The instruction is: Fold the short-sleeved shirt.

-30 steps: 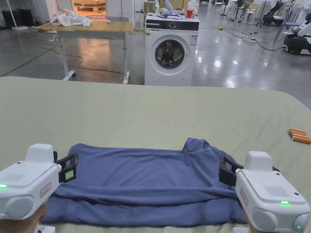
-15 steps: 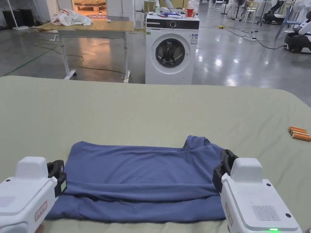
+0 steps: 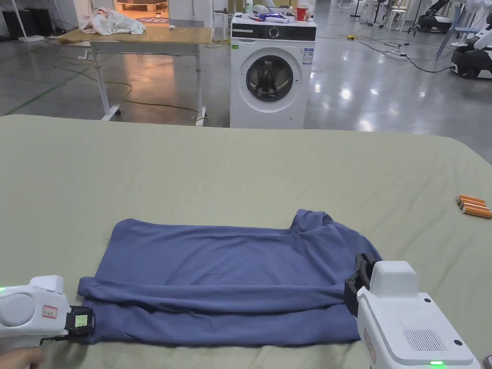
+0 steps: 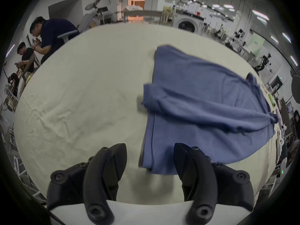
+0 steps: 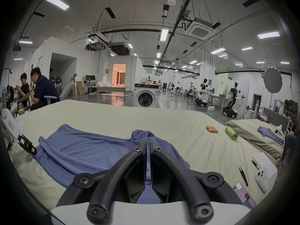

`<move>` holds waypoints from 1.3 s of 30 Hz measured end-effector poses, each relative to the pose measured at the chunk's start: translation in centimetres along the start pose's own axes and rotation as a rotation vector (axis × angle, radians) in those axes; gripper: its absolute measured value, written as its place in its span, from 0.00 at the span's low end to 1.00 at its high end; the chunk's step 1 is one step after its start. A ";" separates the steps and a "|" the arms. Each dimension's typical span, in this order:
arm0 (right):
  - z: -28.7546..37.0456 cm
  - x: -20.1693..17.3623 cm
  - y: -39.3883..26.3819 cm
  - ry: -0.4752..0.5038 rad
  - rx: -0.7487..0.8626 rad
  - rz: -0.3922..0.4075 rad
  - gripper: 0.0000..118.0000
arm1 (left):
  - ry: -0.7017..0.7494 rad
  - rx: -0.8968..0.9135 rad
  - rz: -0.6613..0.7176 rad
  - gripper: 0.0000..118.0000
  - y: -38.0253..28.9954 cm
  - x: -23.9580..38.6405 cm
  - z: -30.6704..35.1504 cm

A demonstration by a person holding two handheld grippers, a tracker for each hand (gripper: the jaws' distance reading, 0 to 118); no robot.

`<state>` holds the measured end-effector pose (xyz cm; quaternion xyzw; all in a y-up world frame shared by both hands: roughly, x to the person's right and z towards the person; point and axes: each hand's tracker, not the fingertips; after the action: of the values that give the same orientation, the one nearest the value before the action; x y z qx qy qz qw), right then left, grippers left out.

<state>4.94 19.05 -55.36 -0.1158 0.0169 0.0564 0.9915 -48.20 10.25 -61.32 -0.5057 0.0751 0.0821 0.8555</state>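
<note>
A shirt [image 3: 230, 278] lies on the near part of a bed [image 3: 240, 173]. Batteries [image 3: 473, 206] lie to its right. Beyond the bed stands a washer [image 3: 272, 72], a tabletop [image 3: 139, 38] to its left.

I'm counting one blue shirt [image 3: 226, 274] lying on my bed [image 3: 240, 168], and two grippers: my left gripper [image 4: 150, 157] and my right gripper [image 5: 148, 149]. I'm seeing four orange batteries [image 5: 211, 129], one green bottle [image 5: 231, 133], one washer [image 3: 272, 72], one table [image 3: 139, 38], one phone [image 5: 244, 196], one pen [image 5: 255, 164] and one notepad [image 5: 266, 165]. Three people [image 5: 40, 89] are sitting at the left. A second bed [image 5: 253, 134] is carrying one more blue garment [image 5: 269, 135].
</note>
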 end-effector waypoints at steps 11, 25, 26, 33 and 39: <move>-3.7 6.5 -2.4 -0.066 -0.261 -0.079 0.04 | -0.014 0.024 -0.170 0.02 -1.3 3.4 1.6; -9.9 9.7 -8.0 0.081 -0.666 -0.062 0.28 | -0.047 0.137 -0.096 0.02 -3.2 1.1 5.5; -9.7 9.6 -8.0 0.107 -0.648 -0.090 0.14 | -0.050 0.139 -0.093 0.02 -3.4 1.0 5.6; -6.8 10.2 -6.3 0.112 -0.618 -0.101 0.05 | -0.080 0.173 -0.065 0.02 -3.3 0.3 7.0; -1.8 10.8 -2.7 0.108 -0.556 -0.055 0.04 | -0.081 0.215 -0.085 0.01 -3.5 -0.4 10.3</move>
<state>15.92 17.19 -56.95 -0.3864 0.0505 0.0258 0.9206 -47.33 17.57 -53.33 -0.4102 0.0273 0.0575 0.9098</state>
